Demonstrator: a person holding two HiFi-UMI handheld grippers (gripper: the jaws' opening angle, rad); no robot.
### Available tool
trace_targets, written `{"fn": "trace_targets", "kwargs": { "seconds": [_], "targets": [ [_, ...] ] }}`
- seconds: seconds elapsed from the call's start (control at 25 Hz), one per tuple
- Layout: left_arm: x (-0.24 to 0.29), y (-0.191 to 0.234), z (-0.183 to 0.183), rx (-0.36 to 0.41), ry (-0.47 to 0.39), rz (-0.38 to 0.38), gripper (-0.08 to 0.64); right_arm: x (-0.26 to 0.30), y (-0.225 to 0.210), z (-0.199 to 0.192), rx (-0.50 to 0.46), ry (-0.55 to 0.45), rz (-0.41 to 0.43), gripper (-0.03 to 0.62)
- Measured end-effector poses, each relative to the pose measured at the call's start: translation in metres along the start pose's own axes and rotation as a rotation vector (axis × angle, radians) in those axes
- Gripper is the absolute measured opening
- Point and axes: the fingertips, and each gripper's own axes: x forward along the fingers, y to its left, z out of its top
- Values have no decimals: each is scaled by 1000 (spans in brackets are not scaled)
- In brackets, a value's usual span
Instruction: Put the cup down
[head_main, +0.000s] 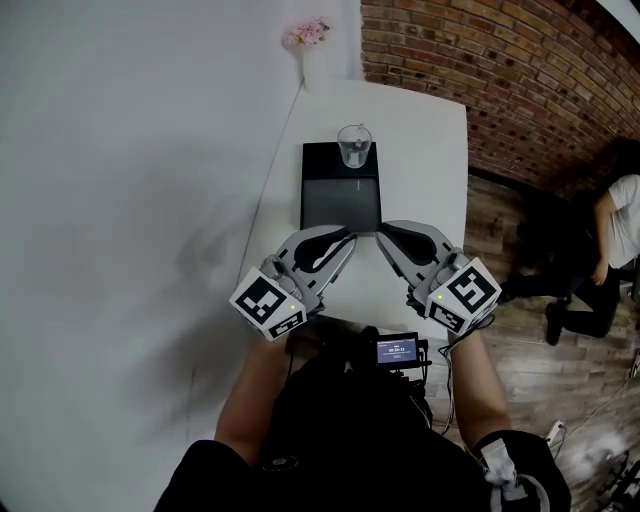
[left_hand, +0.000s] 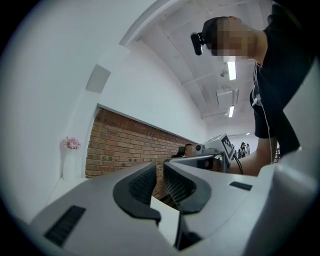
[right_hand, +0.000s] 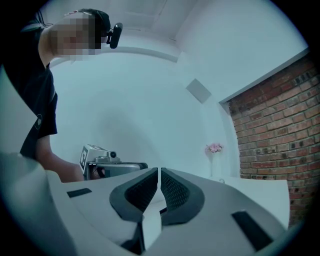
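Note:
A clear glass cup stands upright on the far end of a black slab on the white table. Both grippers hover near the slab's near edge, well apart from the cup, tips pointed toward each other. My left gripper shows a narrow gap between its ribbed pads, with nothing in it. My right gripper has its pads together, only a thin slit between them, and holds nothing. The cup appears in neither gripper view.
A white vase with pink flowers stands at the table's far end against the white wall. A brick wall runs along the right. A person crouches on the wooden floor at right.

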Motion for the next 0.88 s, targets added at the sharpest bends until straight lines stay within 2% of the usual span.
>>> {"fn": "trace_targets", "kwargs": {
  "seconds": [0.32,0.88],
  "targets": [
    [-5,-13,2,6,-1,-15,8,-10,11,-2,-26,21,-32,14],
    [-14,-11,-5,-6,30,11,8,-10,15,-5,14,13,-51,12]
  ]
}}
